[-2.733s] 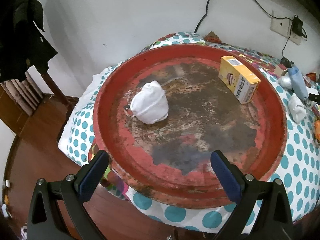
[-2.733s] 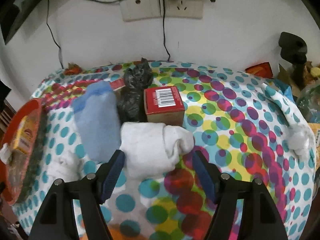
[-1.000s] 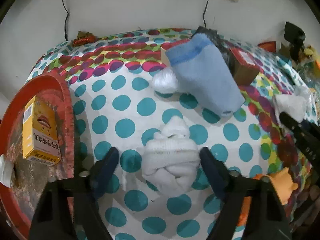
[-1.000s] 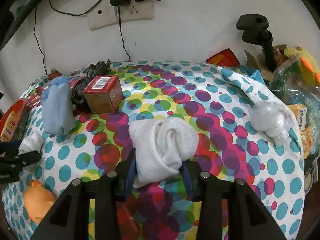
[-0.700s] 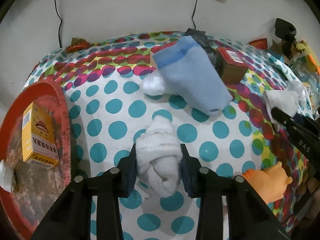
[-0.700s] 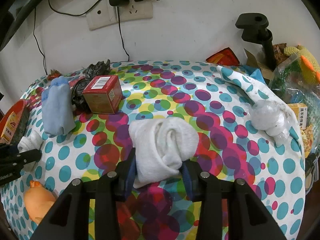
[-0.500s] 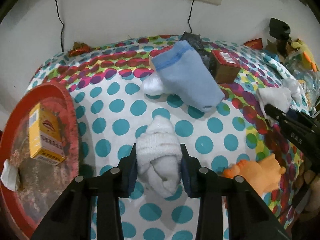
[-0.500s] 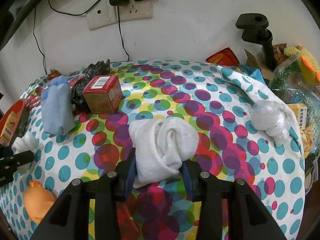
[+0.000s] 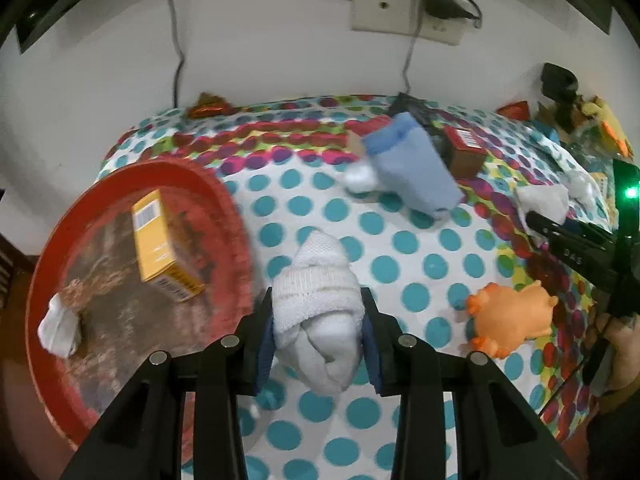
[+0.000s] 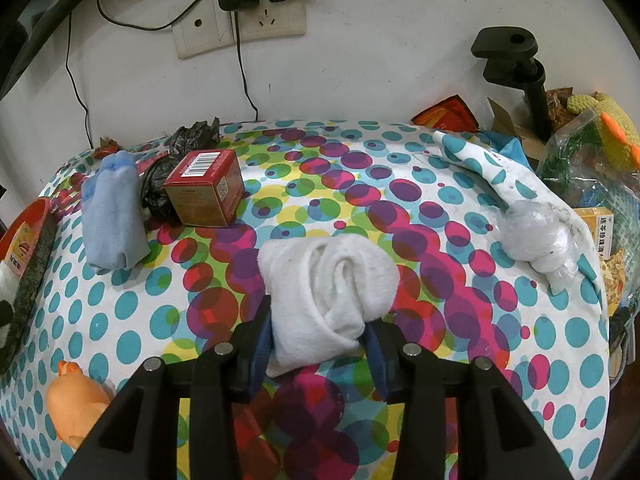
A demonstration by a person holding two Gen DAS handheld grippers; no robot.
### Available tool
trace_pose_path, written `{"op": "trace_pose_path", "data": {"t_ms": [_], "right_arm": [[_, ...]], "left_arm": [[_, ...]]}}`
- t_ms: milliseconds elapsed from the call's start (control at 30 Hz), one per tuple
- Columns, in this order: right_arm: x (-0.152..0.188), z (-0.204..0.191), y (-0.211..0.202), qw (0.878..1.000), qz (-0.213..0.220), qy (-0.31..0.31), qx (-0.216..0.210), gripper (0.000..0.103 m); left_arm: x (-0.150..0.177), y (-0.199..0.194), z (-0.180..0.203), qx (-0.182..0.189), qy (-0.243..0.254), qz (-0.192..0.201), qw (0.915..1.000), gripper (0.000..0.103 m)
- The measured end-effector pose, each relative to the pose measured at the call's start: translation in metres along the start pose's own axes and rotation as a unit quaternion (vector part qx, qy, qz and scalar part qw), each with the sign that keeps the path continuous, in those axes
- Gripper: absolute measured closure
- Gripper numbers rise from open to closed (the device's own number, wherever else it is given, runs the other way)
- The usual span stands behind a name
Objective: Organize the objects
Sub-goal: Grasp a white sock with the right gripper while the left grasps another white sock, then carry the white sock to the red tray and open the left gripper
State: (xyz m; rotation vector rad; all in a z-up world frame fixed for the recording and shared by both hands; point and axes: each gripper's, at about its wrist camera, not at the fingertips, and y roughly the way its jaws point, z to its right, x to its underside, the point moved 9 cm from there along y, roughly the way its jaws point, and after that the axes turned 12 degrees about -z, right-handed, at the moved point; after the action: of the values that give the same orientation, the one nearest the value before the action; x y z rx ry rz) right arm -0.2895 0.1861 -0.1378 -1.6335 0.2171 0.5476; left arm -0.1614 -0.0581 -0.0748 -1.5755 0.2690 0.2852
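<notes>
Closest to us in the left wrist view, our left gripper (image 9: 318, 344) is clamped on a rolled white sock (image 9: 318, 312). It's a ribbed bundle with the cuff folded over the roll, both blue pads (image 9: 264, 344) pressed into its sides, and it seems to be hanging just clear of the polka-dot tablecloth (image 9: 400, 240). Just left of it sits the worn red tray (image 9: 56, 248), which holds a yellow box (image 9: 160, 240) and a small white bundle (image 9: 58, 328) near its left rim. To the right there's an orange rubber toy (image 9: 508, 320) lying on the cloth, and further back a light blue sock (image 9: 416, 168).

In the right wrist view, our right gripper (image 10: 320, 344) is closed on a second white sock roll (image 10: 326, 288), a fluffier, looser one. Its pads are squeezing the near end, and the jaws have just eased open a touch with the roll still pinched between them. This roll rests on the cloth in the colourful middle of the table.

This view gives us things the left one barely catches: the red box (image 10: 204, 196) with a barcode on top, the crumpled black bag (image 10: 184, 148) behind it, and a clear plastic wad (image 10: 536, 240) off to the right. The tray is just a sliver at its left edge, though, so only the left view really shows what's inside it. The left view also catches our right gripper from the side at its right edge.
</notes>
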Motion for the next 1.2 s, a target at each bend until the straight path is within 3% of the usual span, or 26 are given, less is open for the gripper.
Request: {"op": "trace_pose_path", "data": {"t_ms": [400, 700, 1200], "right_arm": [[0.0, 0.0, 0.0, 1.0, 0.001, 0.001, 0.001, 0.06], [0.0, 0.0, 0.0, 1.0, 0.001, 0.002, 0.002, 0.06], [0.0, 0.001, -0.001, 1.0, 0.0, -0.001, 0.01, 0.06]], "left_arm": [[0.016, -0.014, -0.08, -0.031, -0.064, 0.0, 0.9975, 0.068], [0.043, 0.001, -0.15, -0.063, -0.119, -0.023, 0.9906, 0.068], [0.075, 0.02, -0.217, -0.085, -0.177, -0.048, 0.9794, 0.068]]}}
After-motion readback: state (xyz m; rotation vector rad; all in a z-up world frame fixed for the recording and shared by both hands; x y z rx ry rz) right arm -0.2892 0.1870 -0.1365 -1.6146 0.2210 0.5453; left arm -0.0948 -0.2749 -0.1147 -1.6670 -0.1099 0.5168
